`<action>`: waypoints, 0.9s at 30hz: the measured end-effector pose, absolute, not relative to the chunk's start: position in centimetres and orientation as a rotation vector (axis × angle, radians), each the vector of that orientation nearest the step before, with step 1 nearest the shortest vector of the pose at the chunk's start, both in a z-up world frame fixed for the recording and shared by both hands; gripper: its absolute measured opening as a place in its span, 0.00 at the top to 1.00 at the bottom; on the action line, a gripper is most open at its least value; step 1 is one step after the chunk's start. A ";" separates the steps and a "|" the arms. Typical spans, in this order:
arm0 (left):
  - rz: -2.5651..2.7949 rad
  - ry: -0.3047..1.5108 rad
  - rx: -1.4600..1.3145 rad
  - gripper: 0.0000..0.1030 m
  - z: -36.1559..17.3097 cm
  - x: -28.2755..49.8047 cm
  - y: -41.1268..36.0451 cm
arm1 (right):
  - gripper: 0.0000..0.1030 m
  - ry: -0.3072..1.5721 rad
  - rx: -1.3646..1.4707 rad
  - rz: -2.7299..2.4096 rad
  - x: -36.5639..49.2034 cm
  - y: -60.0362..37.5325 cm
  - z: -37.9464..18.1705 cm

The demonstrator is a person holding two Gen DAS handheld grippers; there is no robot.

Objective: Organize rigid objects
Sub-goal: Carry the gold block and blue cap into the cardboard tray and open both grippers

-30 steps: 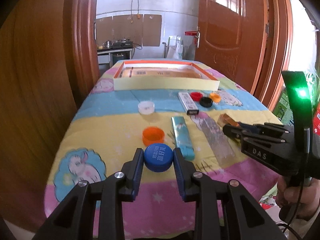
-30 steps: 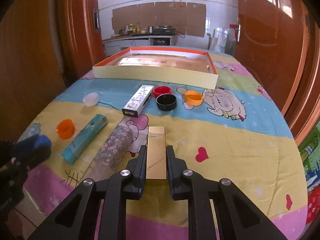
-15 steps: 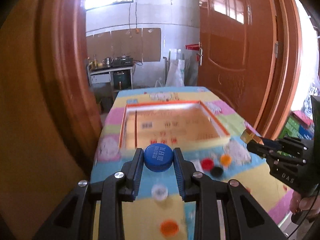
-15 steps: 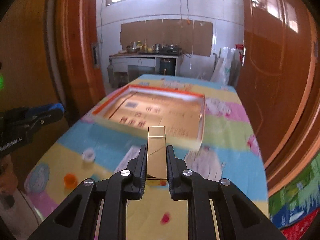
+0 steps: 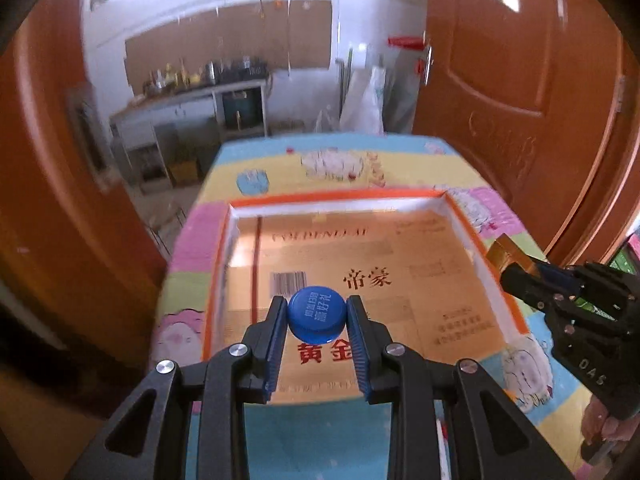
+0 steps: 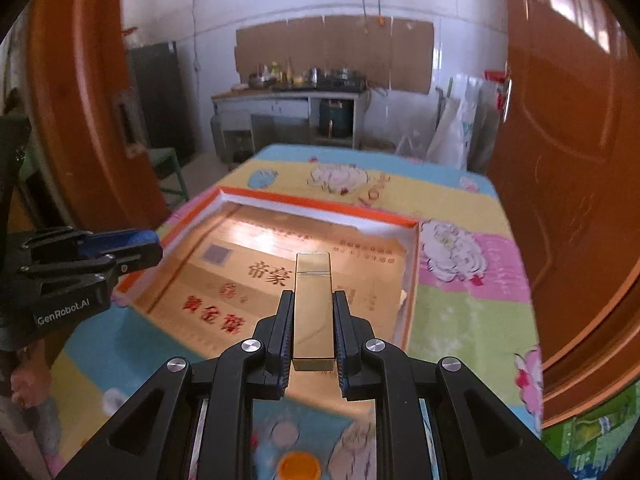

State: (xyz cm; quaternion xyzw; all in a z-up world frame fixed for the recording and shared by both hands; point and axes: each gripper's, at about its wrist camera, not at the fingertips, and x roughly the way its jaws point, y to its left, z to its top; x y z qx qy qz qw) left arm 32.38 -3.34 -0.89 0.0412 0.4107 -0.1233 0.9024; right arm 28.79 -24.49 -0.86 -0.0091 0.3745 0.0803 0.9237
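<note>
My left gripper [image 5: 317,314] is shut on a blue bottle cap [image 5: 317,313] and holds it above the near left part of the shallow orange-rimmed box [image 5: 332,201]. My right gripper [image 6: 313,312] is shut on a gold rectangular block [image 6: 313,312] and holds it above the near right part of the same box [image 6: 320,204]. The right gripper with the gold block also shows at the right of the left wrist view [image 5: 516,266]. The left gripper shows at the left of the right wrist view [image 6: 132,246]. The box floor is gold with red print.
The box lies on a table with a cartoon-print cloth [image 5: 400,160]. An orange cap [image 6: 298,466] and a pale cap [image 6: 285,434] lie on the cloth below my right gripper. Wooden doors [image 6: 560,160] flank the table on both sides. A kitchen counter [image 6: 288,96] stands beyond.
Both grippers have risen from the cloth and moved forward with their loads, from above the loose items to above the box. Their grips have not changed.
</note>
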 end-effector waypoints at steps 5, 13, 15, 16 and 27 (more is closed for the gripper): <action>-0.240 0.932 0.066 0.71 -3.8 35.6 -3.5 | 0.83 0.835 0.005 0.156 32.5 -24.7 -4.0; -0.210 1.016 0.094 0.71 -6.8 37.8 -3.8 | 0.83 0.901 -0.040 0.144 34.1 -24.0 -6.5; -0.214 1.027 0.094 0.71 -7.2 38.0 -3.8 | 0.83 0.914 -0.055 0.139 34.3 -23.8 -7.1; -0.216 1.031 0.093 0.70 -7.4 38.1 -3.8 | 0.83 0.920 -0.058 0.138 34.4 -23.8 -7.3; -0.253 0.954 0.111 0.62 -8.6 37.6 -3.3 | 0.80 0.943 -0.104 0.108 34.9 -23.4 -9.0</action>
